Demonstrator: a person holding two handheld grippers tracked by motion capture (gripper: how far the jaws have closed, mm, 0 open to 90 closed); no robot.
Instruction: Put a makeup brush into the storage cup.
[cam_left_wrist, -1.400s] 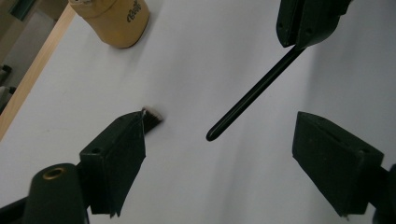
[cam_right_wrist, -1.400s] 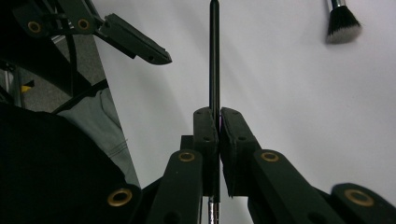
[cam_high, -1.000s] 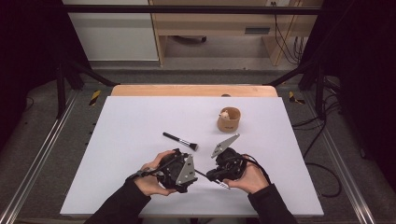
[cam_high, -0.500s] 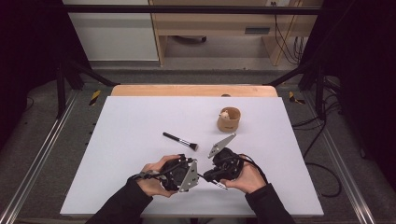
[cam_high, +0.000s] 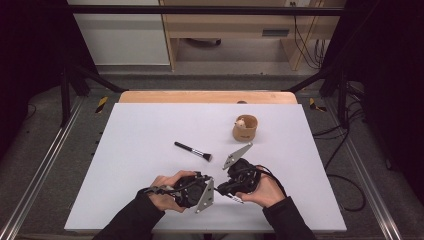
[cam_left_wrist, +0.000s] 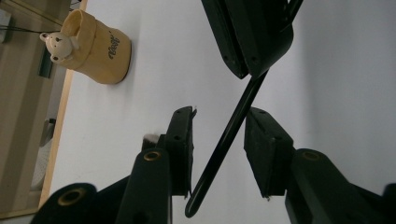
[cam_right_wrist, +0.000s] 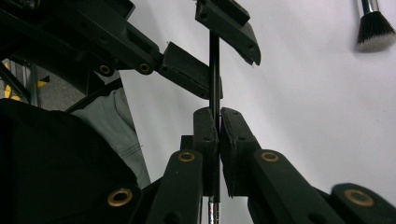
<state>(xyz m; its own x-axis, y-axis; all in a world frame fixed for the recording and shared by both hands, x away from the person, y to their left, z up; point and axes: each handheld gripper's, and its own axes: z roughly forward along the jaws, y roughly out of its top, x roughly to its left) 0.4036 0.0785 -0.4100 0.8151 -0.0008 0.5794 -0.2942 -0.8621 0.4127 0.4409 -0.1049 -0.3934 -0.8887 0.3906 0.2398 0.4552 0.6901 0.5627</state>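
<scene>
Handover geometry: right gripper (cam_right_wrist: 218, 122) is clamped on a thin black stick (cam_right_wrist: 214, 70) (likely a slim brush handle, far end hidden). Stick's long axis runs straight from the right jaws into the gap of the left gripper (cam_left_wrist: 219, 140), whose jaws stand apart with the stick between them, not yet pinched. Both sit near the table's (cam_high: 150, 135) near edge, centre. Makeup brush (cam_high: 193, 151) lies just beyond, cup (cam_high: 245, 128) far right.
</scene>
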